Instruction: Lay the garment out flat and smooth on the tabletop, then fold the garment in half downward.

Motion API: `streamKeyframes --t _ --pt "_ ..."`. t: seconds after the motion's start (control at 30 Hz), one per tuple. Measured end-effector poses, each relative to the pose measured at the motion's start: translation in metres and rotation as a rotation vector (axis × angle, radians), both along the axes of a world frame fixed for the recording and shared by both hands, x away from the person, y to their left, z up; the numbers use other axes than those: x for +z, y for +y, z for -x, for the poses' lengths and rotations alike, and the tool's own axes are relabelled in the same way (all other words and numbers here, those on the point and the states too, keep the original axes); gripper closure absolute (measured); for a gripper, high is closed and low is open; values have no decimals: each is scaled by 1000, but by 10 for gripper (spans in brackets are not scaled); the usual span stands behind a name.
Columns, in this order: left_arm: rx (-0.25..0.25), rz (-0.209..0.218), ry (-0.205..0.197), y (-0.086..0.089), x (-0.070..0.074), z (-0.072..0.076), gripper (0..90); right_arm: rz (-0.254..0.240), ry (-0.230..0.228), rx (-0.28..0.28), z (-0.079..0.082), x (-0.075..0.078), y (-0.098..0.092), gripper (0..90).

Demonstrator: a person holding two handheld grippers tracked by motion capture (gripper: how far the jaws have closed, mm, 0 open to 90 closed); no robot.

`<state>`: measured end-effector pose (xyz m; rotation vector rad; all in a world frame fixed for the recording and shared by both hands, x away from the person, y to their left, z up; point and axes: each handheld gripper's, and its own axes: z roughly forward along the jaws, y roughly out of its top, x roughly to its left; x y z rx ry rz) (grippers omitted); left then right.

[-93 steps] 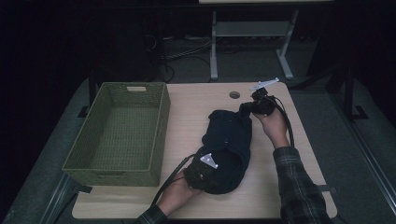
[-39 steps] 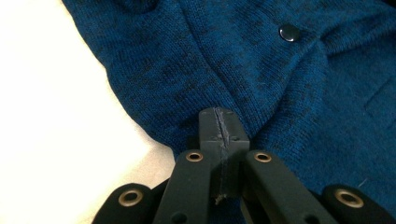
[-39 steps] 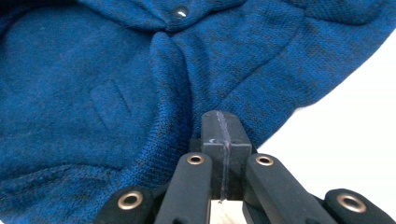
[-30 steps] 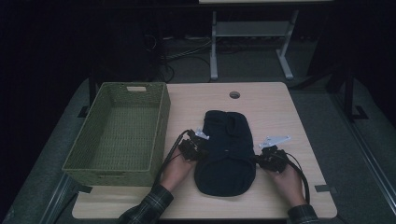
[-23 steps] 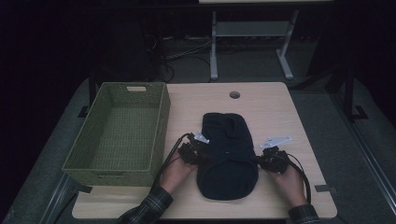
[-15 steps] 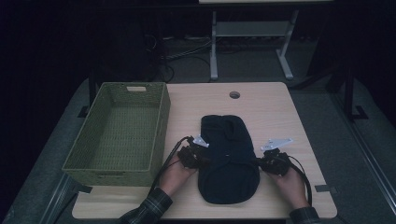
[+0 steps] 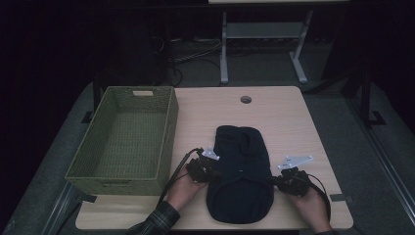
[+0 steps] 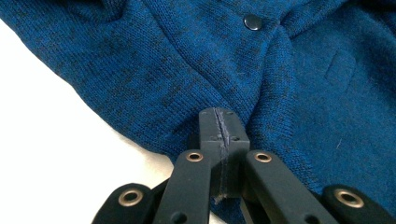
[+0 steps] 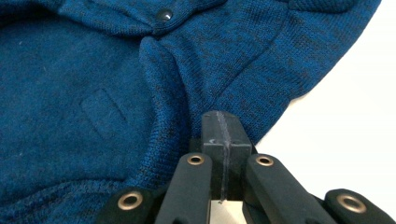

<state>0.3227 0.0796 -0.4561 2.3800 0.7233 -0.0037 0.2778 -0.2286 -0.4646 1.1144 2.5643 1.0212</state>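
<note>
Two tongs in play, one per hand, both at the near edge of the desk (image 7: 284, 112).

High view: dark blue knit garment (image 7: 241, 176) lies flat on the desk, right of centre, long axis running from mid-desk to the near edge, wider at the near end. Left gripper (image 7: 209, 171) touches the garment's left edge; the left hand (image 7: 183, 188) is behind it, cable looping back toward the sleeve. Right gripper (image 7: 279, 180) touches the garment's right edge, the right hand (image 7: 311, 208) near the near right corner. A grey three-cornered plate sits on top of each. Green woven basket (image 7: 85, 166) occupies the left side of the desk, just beside the left hand, apart from the garment. Round grommet hole (image 7: 245, 99) near the far edge. Table legs and cables on the floor beyond the desk.

Left gripper view: left gripper (image 8: 219, 122) jaws clenched, pads meeting in a thin seam, tip at the hem of the knit garment (image 8: 280, 74). Cannot tell if fabric is pinched between them. Snap button (image 8: 252, 21) farther up the knit. Desk (image 8: 51, 144) bare at left.

Right gripper view: right gripper (image 9: 222, 125) jaws likewise clenched, tip at the garment (image 9: 70, 93) edge beside a fold; whether cloth is caught, cannot tell. Snap button (image 9: 164, 15) at top. Desk (image 9: 345, 126) at right.
</note>
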Motion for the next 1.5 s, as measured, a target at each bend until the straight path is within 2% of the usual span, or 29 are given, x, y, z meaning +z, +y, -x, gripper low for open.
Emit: streamKeyframes --t 0.37,0.5,0.63,0.77,0.9,0.93,1.03,1.2,1.5 --pt "-32 -15 1 -3 1 9 899 -1 0 10 8 0 -3 898" --pt "-20 2 15 -1 4 5 866 -9 -15 -2 7 2 -5 802" --pt "-4 21 2 3 8 3 821 -18 -39 -22 5 2 -7 717" --pt "6 31 -10 4 15 0 700 -4 -44 -38 3 1 -7 642" --pt "16 34 -22 4 23 -5 580 -1 -56 -37 2 1 -7 605" --pt "12 23 -23 4 25 -7 551 2 -58 -38 2 1 -7 602" --pt "24 32 -31 3 30 -12 503 4 -62 -40 2 1 -6 586" --pt "42 45 -63 7 39 -24 444 4 -60 -44 1 1 -6 571" --pt "90 73 -119 10 54 -52 390 2 -57 -45 1 1 -6 561"
